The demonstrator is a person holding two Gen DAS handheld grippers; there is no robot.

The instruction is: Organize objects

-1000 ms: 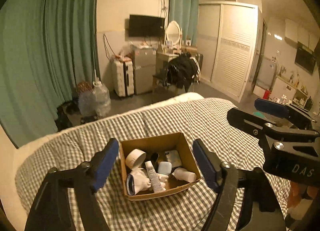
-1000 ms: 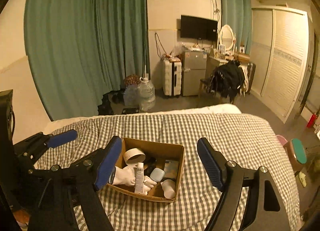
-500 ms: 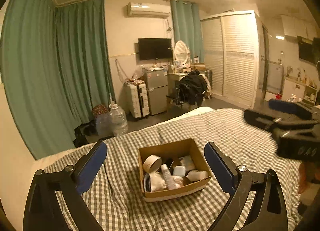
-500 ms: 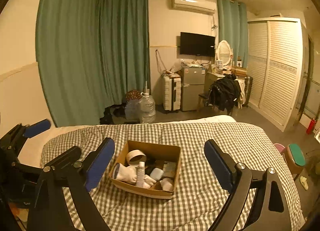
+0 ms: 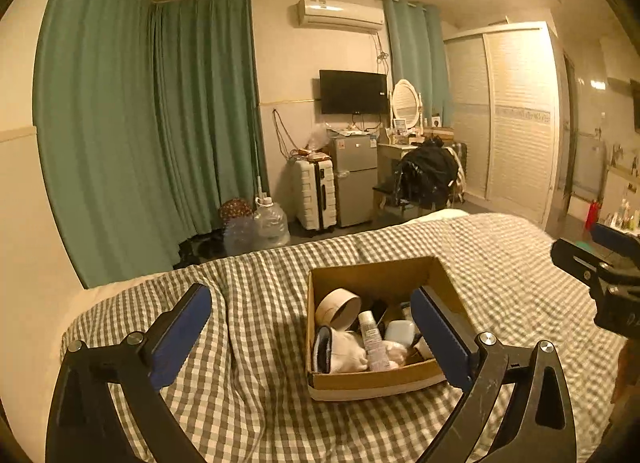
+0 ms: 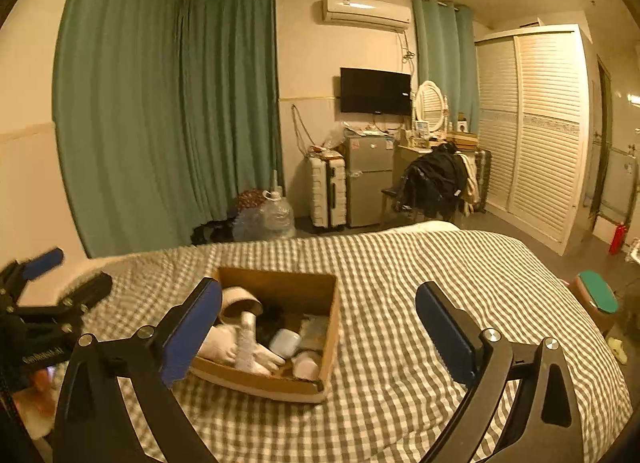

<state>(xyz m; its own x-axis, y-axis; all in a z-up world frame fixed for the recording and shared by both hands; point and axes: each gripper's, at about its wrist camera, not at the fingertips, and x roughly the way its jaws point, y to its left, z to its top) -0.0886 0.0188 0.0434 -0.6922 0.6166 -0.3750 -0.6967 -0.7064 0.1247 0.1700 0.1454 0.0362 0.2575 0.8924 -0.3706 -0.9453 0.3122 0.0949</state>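
Left wrist view puts your left gripper [image 5: 310, 337] above the grey-and-white checked bed cover [image 5: 256, 343], its blue-padded jaws spread wide and holding nothing. Just beyond and to the right of its centre line sits the open brown cardboard box [image 5: 372, 381], so one pad overlaps the box's right side while the other hangs over bare cover. That offset suggests you are lining up on the box, not yet committing to any one item.

Inside the box, things lie packed loosely: a pale roll of tape [image 5: 338, 309] leans against the back left corner, a white tube with printed label [image 5: 372, 341] lies lengthwise down the middle, a white cloth glove with a dark cuff [image 5: 340, 353] fills the near left, and a small pale-blue rounded case [image 5: 400, 333] rests to the right of the tube.

Your right gripper [image 6: 318, 329] is likewise opened wide and empty, held over the same box [image 6: 280, 383] from the other side, with the left pad masking the box's left wall. Nothing has been lifted out, so I judge the sorting barely begun. The tube [image 6: 245, 347] lies on top and clear of its neighbours, probably the easiest first pick.
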